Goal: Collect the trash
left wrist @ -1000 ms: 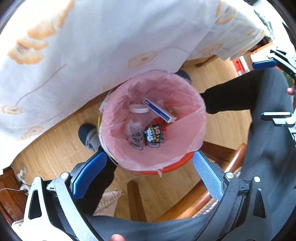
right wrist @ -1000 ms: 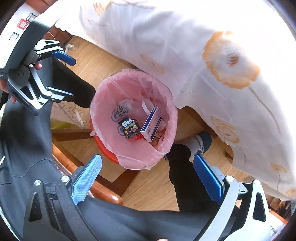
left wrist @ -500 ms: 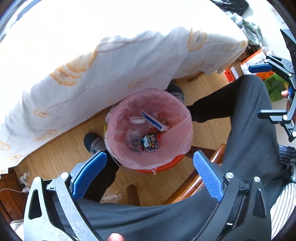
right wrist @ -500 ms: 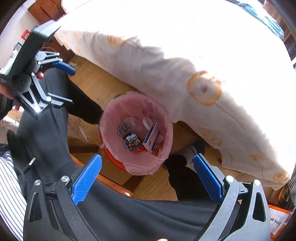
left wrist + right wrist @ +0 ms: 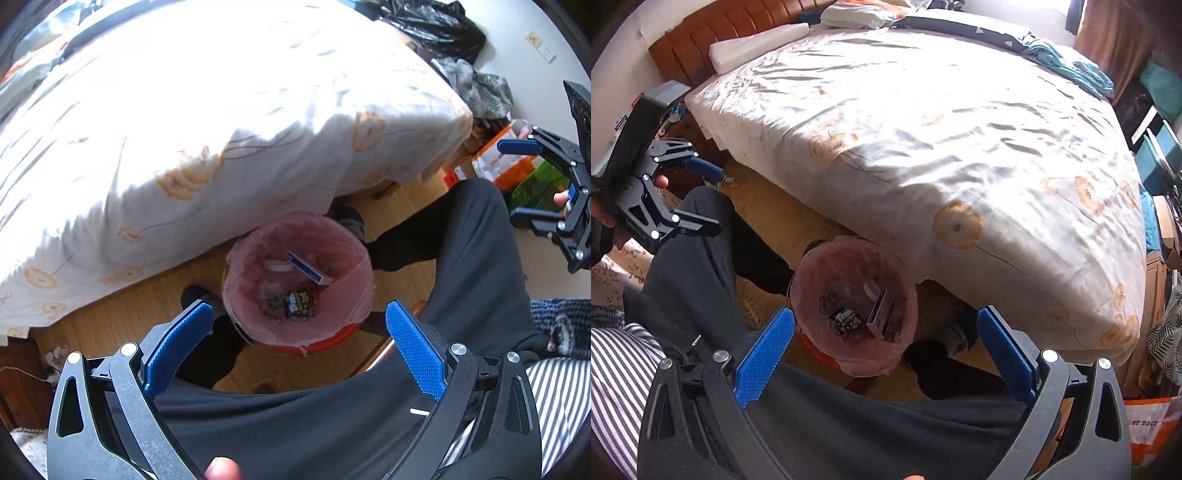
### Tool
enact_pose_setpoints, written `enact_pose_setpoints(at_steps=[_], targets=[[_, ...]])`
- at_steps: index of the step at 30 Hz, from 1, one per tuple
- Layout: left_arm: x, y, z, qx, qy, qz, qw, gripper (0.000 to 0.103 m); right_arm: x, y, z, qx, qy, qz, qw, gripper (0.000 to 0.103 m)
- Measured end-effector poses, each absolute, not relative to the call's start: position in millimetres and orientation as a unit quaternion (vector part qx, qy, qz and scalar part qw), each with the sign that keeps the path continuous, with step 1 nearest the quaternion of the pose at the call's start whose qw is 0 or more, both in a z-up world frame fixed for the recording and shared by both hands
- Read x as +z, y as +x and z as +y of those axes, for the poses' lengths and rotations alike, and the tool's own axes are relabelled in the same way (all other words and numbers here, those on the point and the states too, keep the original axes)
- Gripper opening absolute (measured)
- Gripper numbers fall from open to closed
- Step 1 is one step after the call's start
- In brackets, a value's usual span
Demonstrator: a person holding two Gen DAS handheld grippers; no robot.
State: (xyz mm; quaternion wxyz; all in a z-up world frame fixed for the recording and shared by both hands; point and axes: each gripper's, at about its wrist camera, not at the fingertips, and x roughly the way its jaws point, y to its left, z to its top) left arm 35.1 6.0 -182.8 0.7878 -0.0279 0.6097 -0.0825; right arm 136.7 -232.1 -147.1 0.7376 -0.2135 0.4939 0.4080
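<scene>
The trash sits in one bin [image 5: 295,334] lined with a pink bag [image 5: 347,266], standing on the wood floor [image 5: 110,321] in the lower middle of both views, its mouth facing up toward the cameras. Inside lie one white and blue box [image 5: 306,268], one dark snack wrapper [image 5: 300,303], one white lid [image 5: 277,265] and a clear printed wrapper [image 5: 271,295] that is hard to make out. In the left wrist view the box's long axis runs from upper left to lower right; in the right wrist view the same box [image 5: 879,314] leans on the bag's wall, its long axis running from lower left to upper right.

The bin stands between the person's two dark trouser legs [image 5: 476,266], just beside the edge of one bed [image 5: 923,129] covered by a white flowered sheet, which fills the upper half of both frames.

The left gripper [image 5: 295,343] hangs above the bin with its two blue fingers spread wide and nothing between them. The right gripper [image 5: 882,350] hangs likewise, fingers wide apart and holding nothing. One orange and white bag [image 5: 498,162] lies at the right edge of the left wrist view.
</scene>
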Motion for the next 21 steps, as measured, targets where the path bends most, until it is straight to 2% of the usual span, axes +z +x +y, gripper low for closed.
enact_pose_setpoints(at_steps=[10, 21], targets=[[-147.8, 1.4, 1.8, -0.074, -0.038, 0.582, 0.809, 0.097, -109.9, 114.3, -248.0, 0.385, -0.195, 0.462, 0.775, 0.098], [-139.9, -37.3, -5.1, -0.042, -0.075, 0.581, 0.810, 0.097, -103.2, 90.2, -256.8, 0.367, -0.177, 0.454, 0.792, 0.098]])
